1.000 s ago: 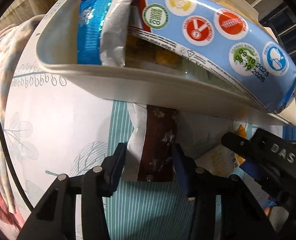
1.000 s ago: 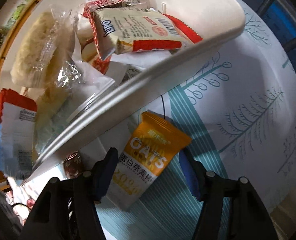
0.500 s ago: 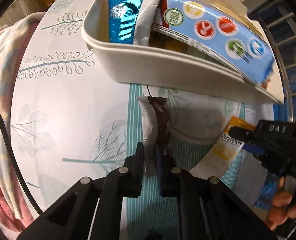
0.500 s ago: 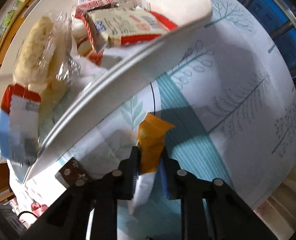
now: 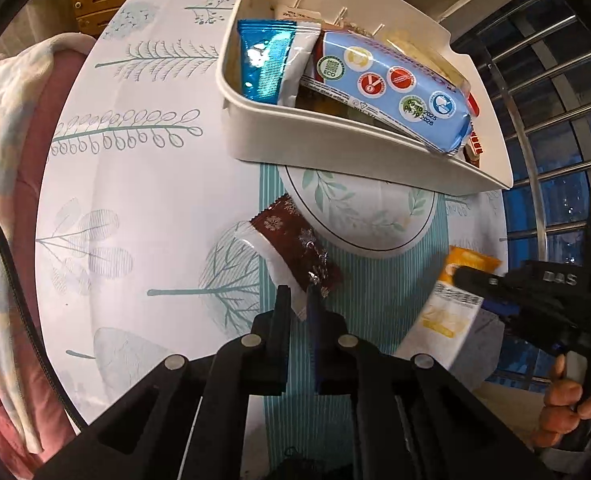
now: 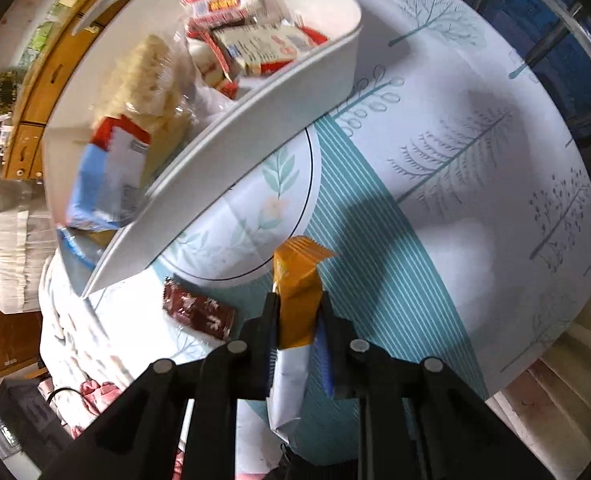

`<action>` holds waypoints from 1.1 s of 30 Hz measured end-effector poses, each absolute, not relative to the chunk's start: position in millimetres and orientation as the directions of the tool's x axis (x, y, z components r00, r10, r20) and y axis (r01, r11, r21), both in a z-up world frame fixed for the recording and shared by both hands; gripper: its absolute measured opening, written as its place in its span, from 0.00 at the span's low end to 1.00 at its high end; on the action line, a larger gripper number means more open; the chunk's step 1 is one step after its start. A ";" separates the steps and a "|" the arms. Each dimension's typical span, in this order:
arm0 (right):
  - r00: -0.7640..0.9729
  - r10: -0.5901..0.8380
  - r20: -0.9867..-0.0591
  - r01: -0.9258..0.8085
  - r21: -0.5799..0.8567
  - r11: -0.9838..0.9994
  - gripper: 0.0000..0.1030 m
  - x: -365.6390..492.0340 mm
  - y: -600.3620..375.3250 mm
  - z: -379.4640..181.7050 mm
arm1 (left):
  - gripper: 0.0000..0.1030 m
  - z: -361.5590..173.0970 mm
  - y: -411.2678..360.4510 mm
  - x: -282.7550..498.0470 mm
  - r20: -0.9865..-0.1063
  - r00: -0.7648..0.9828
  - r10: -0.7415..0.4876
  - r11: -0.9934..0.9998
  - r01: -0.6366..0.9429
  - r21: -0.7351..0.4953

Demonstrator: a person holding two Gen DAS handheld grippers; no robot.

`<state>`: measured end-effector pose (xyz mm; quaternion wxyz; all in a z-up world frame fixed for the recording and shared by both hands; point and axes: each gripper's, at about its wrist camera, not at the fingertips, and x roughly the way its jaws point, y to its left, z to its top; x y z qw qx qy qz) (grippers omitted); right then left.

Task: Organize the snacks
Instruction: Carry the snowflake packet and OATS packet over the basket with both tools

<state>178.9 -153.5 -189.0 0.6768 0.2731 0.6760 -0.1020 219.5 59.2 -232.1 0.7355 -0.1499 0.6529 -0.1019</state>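
The brown snack packet (image 5: pixel 295 250) hangs pinched by one crimped end between the left gripper's (image 5: pixel 298 304) fingers, which are clamped on it, clear of the tabletop (image 5: pixel 143 216). The orange-and-white oat bar (image 6: pixel 295 300) is held the same way by the right gripper (image 6: pixel 297 316), fingers pressed on its middle so the wrapper bows and its white end droops below. Both look light, soft foil or plastic sachets: thin, slick, easily crushed, and likely to swivel or slip if held only by a seam, so a grip across the body near the middle seems safest. Both are lifted just in front of the white bin (image 5: pixel 335 148), which already holds a blue packet (image 5: pixel 269 64), a light-blue pack with round badges (image 5: pixel 391 88) and other snacks. The bin stands on the leaf-patterned cloth covering the tabletop, partly over a printed round motif (image 5: pixel 359 216). A person's hand (image 5: pixel 571 396) grips the right tool's handle.
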 end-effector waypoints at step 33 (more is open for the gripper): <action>0.564 -0.050 -0.825 0.146 0.040 0.988 0.17 223.9 -145.7 -77.5 | 0.50 -303.0 8.0 264.7 -0.991 -0.005 -0.135 0.983 -0.130 -0.133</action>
